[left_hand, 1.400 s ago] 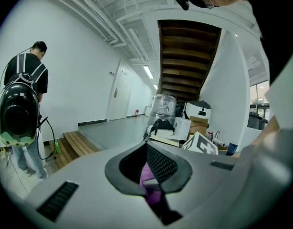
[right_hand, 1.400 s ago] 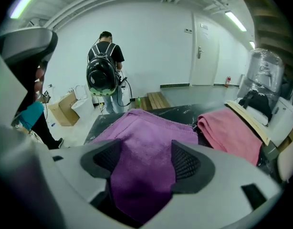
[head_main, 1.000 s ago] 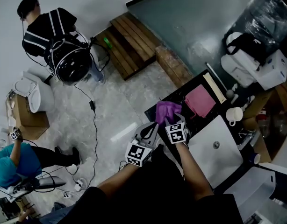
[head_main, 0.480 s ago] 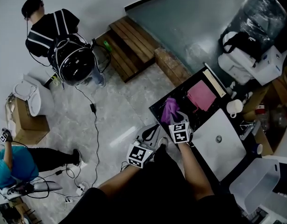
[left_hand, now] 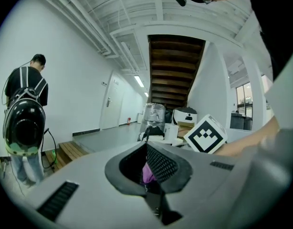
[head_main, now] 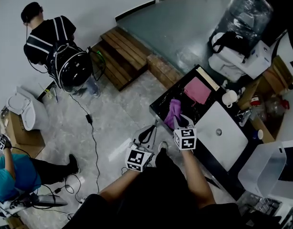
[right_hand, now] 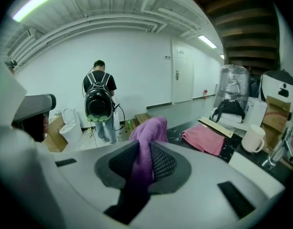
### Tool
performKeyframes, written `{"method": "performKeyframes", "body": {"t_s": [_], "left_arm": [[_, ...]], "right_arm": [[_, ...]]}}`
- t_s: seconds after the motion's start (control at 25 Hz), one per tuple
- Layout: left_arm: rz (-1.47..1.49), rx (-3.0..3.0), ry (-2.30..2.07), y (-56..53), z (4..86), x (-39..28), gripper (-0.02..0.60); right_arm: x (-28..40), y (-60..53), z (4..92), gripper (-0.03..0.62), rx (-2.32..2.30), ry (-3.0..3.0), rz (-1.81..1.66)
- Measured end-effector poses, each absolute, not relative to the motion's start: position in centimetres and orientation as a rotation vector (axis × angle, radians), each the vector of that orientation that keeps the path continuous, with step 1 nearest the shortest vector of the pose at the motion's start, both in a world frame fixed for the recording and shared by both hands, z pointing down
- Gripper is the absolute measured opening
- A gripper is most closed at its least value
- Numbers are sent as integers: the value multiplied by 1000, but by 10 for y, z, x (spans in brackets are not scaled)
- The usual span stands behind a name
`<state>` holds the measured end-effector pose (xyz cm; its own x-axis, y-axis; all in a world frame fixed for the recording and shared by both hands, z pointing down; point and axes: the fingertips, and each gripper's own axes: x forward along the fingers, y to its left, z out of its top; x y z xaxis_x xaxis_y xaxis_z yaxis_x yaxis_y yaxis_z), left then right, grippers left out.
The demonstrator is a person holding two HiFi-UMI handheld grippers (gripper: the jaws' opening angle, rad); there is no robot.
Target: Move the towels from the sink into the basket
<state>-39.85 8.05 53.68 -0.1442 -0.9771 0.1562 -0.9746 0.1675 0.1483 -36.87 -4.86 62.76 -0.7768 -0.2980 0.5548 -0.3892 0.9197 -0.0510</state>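
Since a second ago the purple towel (head_main: 173, 112) has risen off the dark surface (head_main: 162, 104), where it lay flat near the left corner. Our right hand-held gripper (right_hand: 144, 163), its jaws just closed in, pinches it, bunched and hanging over that corner. Our left hand-held gripper (left_hand: 147, 168) hovers just beside, jaws slightly parted, empty. The pink towel (head_main: 196, 90) lies by the surface's far edge

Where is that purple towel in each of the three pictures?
Head view: purple towel at centre, over the dark counter, at the right gripper's tip.
Left gripper view: a purple towel sliver low at centre, seen through the jaw gap.
Right gripper view: purple towel at centre, pinched by jaws that have just been closing on it.
Shared landmark: the black backpack, left of the towel in all three.
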Motion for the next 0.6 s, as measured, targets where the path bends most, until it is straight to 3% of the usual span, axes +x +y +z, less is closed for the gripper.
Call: {"method": "performKeyframes", "body": {"t_s": [0.6], "left_arm": [[-139,2055,-2072,98,515,-334,13]], "right_arm": [[-261,13,569,80,741,-2597,355]]}}
